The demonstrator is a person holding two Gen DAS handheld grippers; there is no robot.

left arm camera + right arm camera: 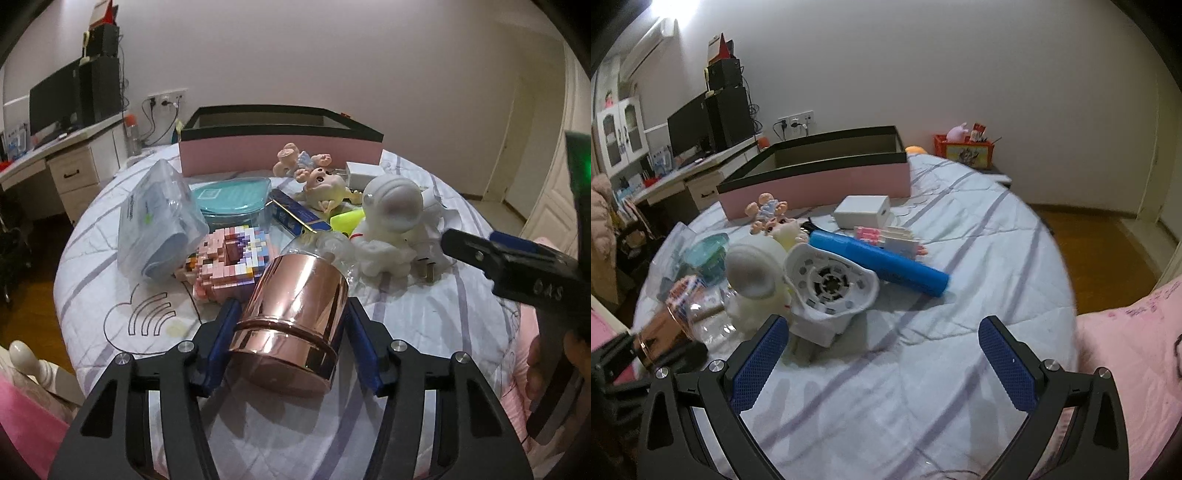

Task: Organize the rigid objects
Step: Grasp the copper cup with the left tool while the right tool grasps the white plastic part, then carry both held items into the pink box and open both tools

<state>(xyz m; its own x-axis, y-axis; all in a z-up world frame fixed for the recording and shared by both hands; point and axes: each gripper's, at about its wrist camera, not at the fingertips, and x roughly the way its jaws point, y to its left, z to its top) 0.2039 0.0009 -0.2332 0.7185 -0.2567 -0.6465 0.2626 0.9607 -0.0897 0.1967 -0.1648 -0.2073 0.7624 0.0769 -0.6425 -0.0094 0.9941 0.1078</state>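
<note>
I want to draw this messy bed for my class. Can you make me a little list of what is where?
surface: striped bedsheet
left gripper: shut on the shiny copper can
right gripper: open, holding nothing
behind can: white astronaut figure, pink block toy
far end: pink box, open top
also: blue tube

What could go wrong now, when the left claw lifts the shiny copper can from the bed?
1. The copper can is smooth and lies tilted between the left claw's pads, so it may slip.
2. Clear plastic and the white astronaut figure lie close behind it; lifting could drag or topple them.
</note>
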